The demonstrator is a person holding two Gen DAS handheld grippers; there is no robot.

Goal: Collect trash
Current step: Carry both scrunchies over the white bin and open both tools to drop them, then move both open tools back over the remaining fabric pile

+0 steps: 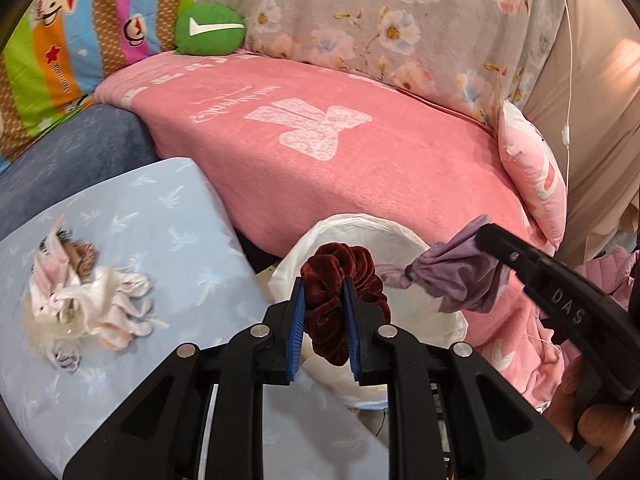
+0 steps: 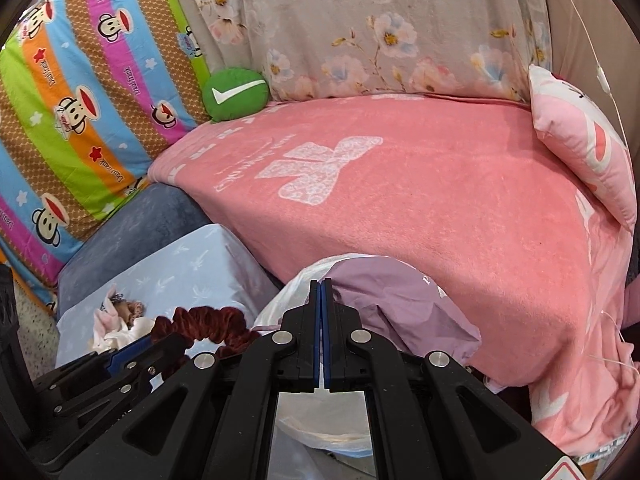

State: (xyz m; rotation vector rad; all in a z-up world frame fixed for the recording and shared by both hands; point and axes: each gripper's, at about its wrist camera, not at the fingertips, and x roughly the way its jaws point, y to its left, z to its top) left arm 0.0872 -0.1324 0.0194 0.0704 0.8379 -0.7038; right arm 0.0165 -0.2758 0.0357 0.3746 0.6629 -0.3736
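Evidently midway: the left gripper (image 1: 325, 292) clamps a dark red scrunchie (image 1: 340, 276) above the white bag (image 1: 384, 232), not yet dropped in. Beside it, the right gripper (image 2: 321, 292), jaws closed, pinches purple cloth (image 2: 400, 300). Left of the bag, crumpled scraps (image 1: 88, 300) wait.

pink blanket (image 2: 440, 208) | green round cushion (image 2: 235, 94) | striped monkey-print pillow (image 2: 80, 100)

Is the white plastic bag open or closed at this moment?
Open. The white plastic bag shows a wide rounded mouth, and the left tool holds a dark red scrunchie right above that opening.
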